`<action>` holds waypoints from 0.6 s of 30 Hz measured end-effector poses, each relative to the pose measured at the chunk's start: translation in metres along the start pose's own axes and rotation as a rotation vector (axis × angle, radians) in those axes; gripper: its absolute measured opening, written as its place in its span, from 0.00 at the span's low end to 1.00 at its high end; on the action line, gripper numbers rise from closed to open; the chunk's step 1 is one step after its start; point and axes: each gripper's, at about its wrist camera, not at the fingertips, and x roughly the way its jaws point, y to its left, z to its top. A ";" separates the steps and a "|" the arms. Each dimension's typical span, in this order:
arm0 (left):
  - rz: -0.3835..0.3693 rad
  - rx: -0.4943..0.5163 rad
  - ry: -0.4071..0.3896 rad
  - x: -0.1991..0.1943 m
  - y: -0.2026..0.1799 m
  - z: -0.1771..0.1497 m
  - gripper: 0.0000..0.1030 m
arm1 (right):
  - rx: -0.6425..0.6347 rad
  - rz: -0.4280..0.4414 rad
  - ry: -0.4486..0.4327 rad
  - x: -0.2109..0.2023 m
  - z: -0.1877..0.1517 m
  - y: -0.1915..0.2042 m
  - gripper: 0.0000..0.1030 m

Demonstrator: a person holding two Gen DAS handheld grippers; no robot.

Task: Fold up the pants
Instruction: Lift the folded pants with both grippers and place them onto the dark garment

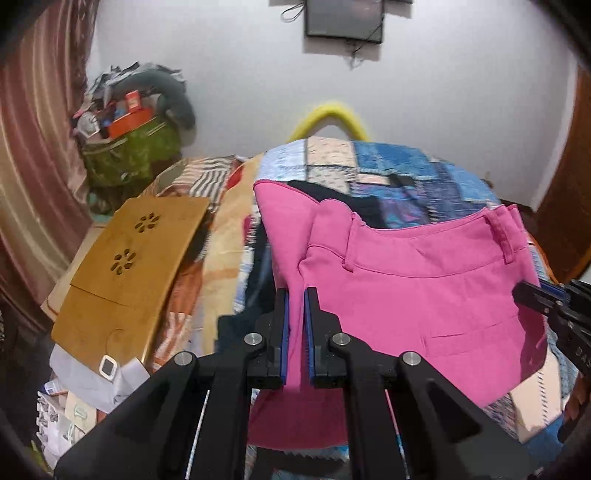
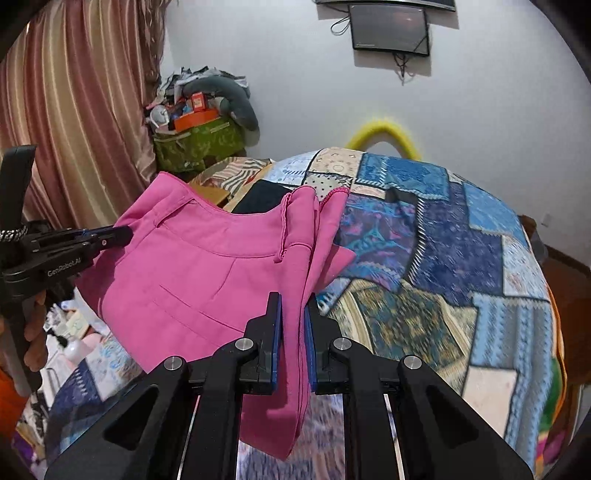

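The pink pants [image 1: 424, 295] hang lifted above the patchwork bed quilt [image 1: 406, 173], waistband up and stretched between both grippers. My left gripper [image 1: 296, 295] is shut on the left edge of the pants. My right gripper [image 2: 293, 301] is shut on the right edge of the pants [image 2: 207, 266], with folded fabric draping down between its fingers. In the right wrist view the left gripper [image 2: 122, 233] pinches the waistband at the far left. In the left wrist view the right gripper [image 1: 524, 293] shows at the right edge.
A wooden lap desk [image 1: 129, 273] lies on the bed to the left. A green bag heaped with clutter [image 1: 129, 155] stands by the striped curtain [image 1: 33, 177]. A yellow curved object [image 1: 332, 114] sits behind the bed, and a dark screen [image 1: 343, 18] hangs on the wall.
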 end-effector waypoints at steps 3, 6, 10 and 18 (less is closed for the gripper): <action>0.031 0.000 0.016 0.028 0.011 0.009 0.08 | 0.002 -0.003 0.009 0.028 0.010 0.003 0.10; 0.068 0.015 0.016 0.056 0.018 0.015 0.08 | 0.033 -0.001 0.021 0.053 0.015 0.004 0.10; 0.097 0.029 0.026 0.091 0.024 0.013 0.08 | 0.073 0.006 0.050 0.084 0.014 0.003 0.10; 0.027 -0.066 0.165 0.155 0.053 -0.013 0.11 | 0.132 0.013 0.123 0.118 -0.005 -0.002 0.15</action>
